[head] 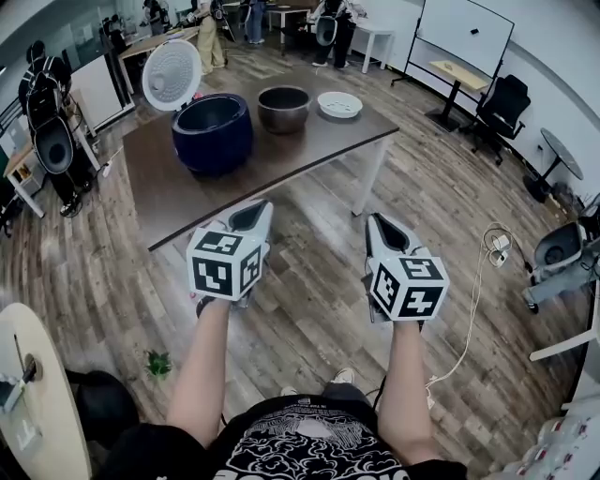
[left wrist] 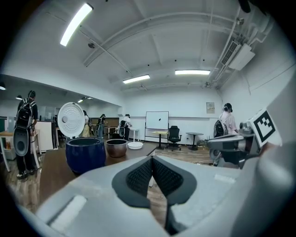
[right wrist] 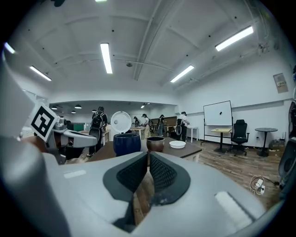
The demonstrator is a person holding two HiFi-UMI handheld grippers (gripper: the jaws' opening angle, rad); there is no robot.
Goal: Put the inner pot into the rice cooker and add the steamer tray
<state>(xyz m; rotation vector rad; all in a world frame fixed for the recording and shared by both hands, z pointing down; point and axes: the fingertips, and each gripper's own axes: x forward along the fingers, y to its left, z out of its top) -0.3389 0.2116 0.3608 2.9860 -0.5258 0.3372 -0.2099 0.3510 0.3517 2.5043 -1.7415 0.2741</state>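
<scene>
A dark blue rice cooker point(head: 213, 131) stands on the brown table point(head: 309, 141) with its white lid point(head: 172, 74) raised. To its right sit the brown inner pot point(head: 284, 107) and the white steamer tray point(head: 339, 104). My left gripper point(head: 251, 217) and right gripper point(head: 382, 225) hover over the floor, short of the table's near edge, both shut and empty. The left gripper view shows the cooker point(left wrist: 85, 153), the pot point(left wrist: 116, 147) and the tray point(left wrist: 135, 145) ahead. In the right gripper view the cooker point(right wrist: 126, 143), the pot point(right wrist: 155, 143) and the tray point(right wrist: 177, 144) appear too.
Wood floor lies between me and the table. Several people stand at the back of the room point(head: 333, 28). A black office chair point(head: 499, 108) and a whiteboard point(head: 464, 33) are at the right. A white cable point(head: 473, 300) trails on the floor by my right arm.
</scene>
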